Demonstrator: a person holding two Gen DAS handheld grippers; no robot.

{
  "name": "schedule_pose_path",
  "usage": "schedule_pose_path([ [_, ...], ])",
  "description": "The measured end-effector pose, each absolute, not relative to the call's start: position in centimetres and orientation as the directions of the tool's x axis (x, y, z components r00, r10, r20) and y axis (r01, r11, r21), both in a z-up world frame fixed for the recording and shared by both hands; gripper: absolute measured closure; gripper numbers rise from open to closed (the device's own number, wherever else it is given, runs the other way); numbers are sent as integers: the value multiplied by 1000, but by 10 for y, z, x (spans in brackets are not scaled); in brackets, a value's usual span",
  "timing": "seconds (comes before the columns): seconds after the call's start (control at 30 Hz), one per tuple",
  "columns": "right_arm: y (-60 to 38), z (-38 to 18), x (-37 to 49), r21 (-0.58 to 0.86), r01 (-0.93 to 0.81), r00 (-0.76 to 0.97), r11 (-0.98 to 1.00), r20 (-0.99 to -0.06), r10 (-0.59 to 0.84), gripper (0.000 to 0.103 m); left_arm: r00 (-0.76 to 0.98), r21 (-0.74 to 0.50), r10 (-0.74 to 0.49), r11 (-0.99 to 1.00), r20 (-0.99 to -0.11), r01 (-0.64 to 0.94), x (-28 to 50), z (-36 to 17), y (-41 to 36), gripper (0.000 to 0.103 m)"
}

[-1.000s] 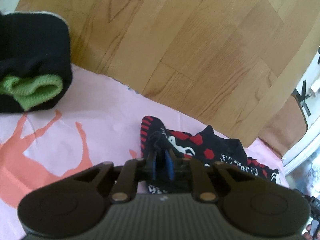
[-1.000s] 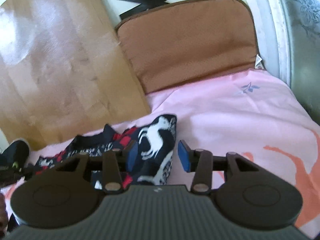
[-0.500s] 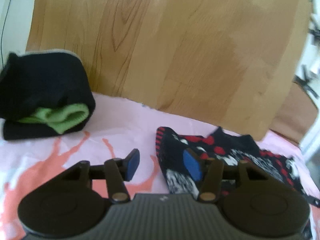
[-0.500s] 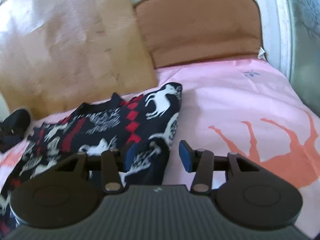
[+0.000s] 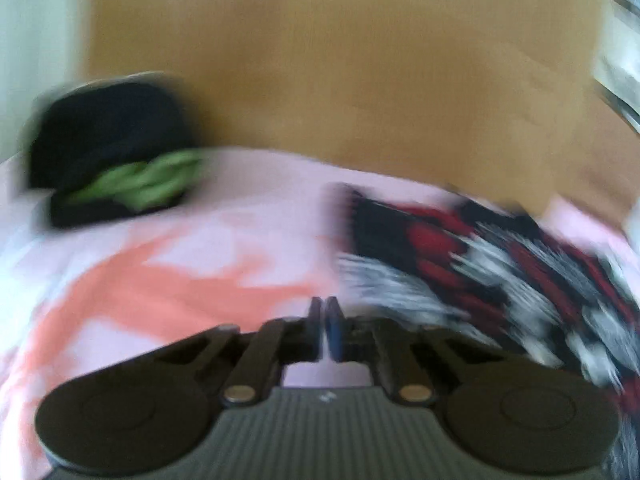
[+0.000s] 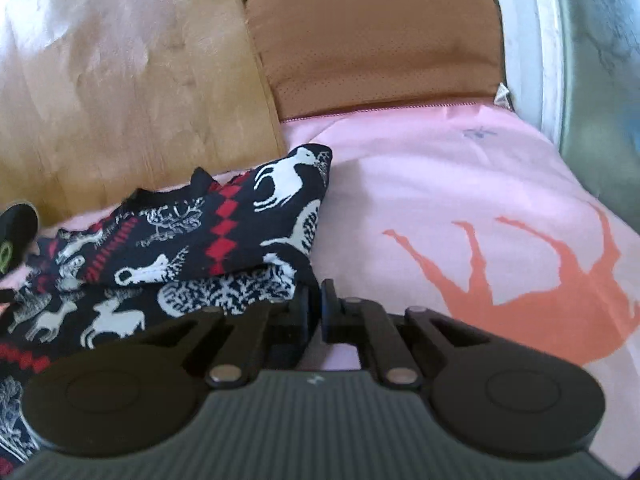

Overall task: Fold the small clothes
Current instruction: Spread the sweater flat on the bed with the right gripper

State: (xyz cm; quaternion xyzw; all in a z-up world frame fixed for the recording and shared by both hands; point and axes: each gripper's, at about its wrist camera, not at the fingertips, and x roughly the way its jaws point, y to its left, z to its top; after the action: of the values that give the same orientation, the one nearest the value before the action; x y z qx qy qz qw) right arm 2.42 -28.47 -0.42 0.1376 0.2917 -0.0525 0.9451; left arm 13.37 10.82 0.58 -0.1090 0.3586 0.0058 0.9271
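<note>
both hand-held grippers closed, empty; patterned garment between them, black-green bundle far left.

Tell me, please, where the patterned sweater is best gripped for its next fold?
Probably the patterned sweater is best taken at its folded corner nearest the right hand-held gripper, coming in from its right over bare pink sheet: the stacked layers there end in a thick edge.

The black, red and white reindeer-patterned garment lies folded over itself on the pink sheet.
</note>
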Motion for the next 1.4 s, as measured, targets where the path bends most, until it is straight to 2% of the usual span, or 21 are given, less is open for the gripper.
schedule_pose_path([
  [0.03, -282, -4, 24, 219, 177, 824, 959, -565, -23, 94, 750, -254, -71, 958, -658, -133, 137, 3, 126, 100],
  [0.1, -278, -3, 24, 222, 159, 826, 962, -564, -6, 87, 736, -380, -157, 914, -659, -145, 138, 2, 147, 100],
  [0.13, -278, -2, 22, 237, 153, 826, 960, -564, 8, 82, 727, -393, -174, 908, -664, -142, 136, 4, 150, 100],
  [0.17, -279, -1, 19, 255, 152, 824, 955, -566, 20, 77, 726, -382, -176, 915, -665, -129, 131, 6, 149, 100],
  [0.27, -283, 6, -3, 344, 129, 830, 930, -551, 89, 73, 729, -333, -188, 941, -658, -58, 107, 17, 144, 97],
  [0.37, -283, 13, -32, 422, 89, 827, 902, -536, 169, 67, 710, -356, -290, 933, -641, 60, 79, 26, 143, 82],
  [0.43, -283, 13, -58, 488, 51, 811, 871, -529, 249, 65, 695, -341, -339, 929, -634, 142, 54, 31, 140, 68],
  [0.5, -281, 12, -85, 535, 14, 794, 845, -519, 316, 64, 677, -312, -368, 926, -637, 210, 25, 34, 139, 60],
  [0.73, -256, 1, -154, 663, -66, 718, 746, -488, 497, 60, 566, -358, -491, 871, -662, 337, -57, 31, 132, 60],
  [0.8, -241, -5, -161, 654, -90, 697, 751, -497, 516, 60, 537, -381, -509, 860, -673, 338, -72, 27, 129, 60],
  [0.83, -234, -5, -164, 650, -102, 710, 753, -483, 513, 64, 525, -394, -516, 856, -676, 334, -77, 23, 127, 60],
  [0.87, -228, -4, -165, 637, -104, 718, 764, -484, 501, 80, 520, -393, -511, 859, -684, 328, -82, 19, 123, 61],
  [0.9, -219, 1, -166, 600, -113, 729, 792, -491, 477, 84, 535, -366, -485, 874, -692, 319, -87, 18, 121, 65],
  [0.93, -212, 9, -166, 568, -136, 743, 812, -483, 463, 85, 553, -336, -456, 889, -698, 310, -93, 19, 118, 72],
  [1.0, -195, 30, -164, 518, -210, 777, 829, -426, 463, 80, 561, -343, -450, 893, -695, 292, -95, 21, 120, 72],
  [1.03, -183, 40, -160, 495, -248, 784, 833, -402, 472, 67, 564, -354, -453, 892, -690, 282, -96, 22, 121, 71],
  [1.07, -171, 46, -153, 487, -289, 777, 824, -384, 499, 46, 571, -355, -449, 893, -687, 275, -96, 23, 121, 71],
  [1.1, -157, 48, -142, 493, -338, 745, 801, -380, 548, 42, 578, -351, -442, 897, -686, 270, -97, 24, 122, 70],
  [1.23, -124, 17, -98, 508, -330, 640, 796, -499, 584, 43, 596, -349, -439, 898, -672, 268, -104, 30, 119, 62],
  [1.33, -137, 16, -106, 543, -349, 646, 764, -451, 615, 43, 613, -340, -439, 898, -657, 279, -108, 35, 120, 54],
  [1.4, -156, 20, -119, 574, -344, 663, 743, -412, 625, 44, 609, -343, -442, 897, -658, 280, -107, 35, 120, 53],
])
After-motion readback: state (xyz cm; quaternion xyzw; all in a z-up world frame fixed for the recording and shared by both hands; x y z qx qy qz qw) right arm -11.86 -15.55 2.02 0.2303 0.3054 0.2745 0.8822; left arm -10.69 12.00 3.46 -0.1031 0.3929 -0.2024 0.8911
